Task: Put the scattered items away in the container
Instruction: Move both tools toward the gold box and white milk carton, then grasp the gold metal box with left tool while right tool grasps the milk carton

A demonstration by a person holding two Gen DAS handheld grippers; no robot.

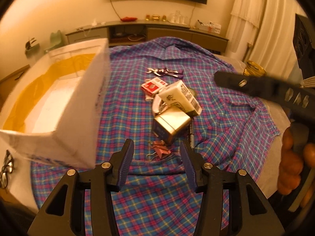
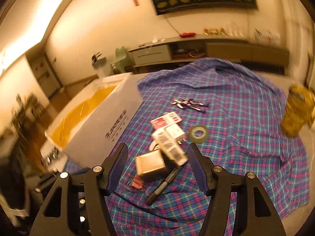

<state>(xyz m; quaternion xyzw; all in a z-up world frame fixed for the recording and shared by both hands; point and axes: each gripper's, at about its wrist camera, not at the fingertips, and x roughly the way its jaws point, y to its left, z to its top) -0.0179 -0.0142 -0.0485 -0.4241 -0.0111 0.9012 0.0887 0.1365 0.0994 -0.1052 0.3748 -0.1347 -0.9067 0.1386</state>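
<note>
A white box (image 1: 59,98) with a yellow lining stands open at the left on the plaid cloth (image 1: 137,206). In the middle lies a pile: a gold tin (image 1: 171,125), a white carton (image 1: 181,98), a red card pack (image 1: 152,85), a purple figure (image 1: 165,71), a pink binder clip (image 1: 160,149) and a black marker (image 1: 190,135). My left gripper (image 1: 156,143) hangs open just short of the clip, holding nothing. My right gripper (image 2: 157,146) is open too, above the tin (image 2: 150,165) and carton (image 2: 169,145), with the marker (image 2: 164,184) below it.
A tape roll (image 2: 198,132) lies right of the pile. A yellow glass jar (image 2: 297,114) stands at the cloth's right edge. A hand (image 1: 291,157) grips the right tool's handle at the right. Glasses (image 1: 6,169) lie left of the box. A sideboard (image 1: 147,31) lines the back wall.
</note>
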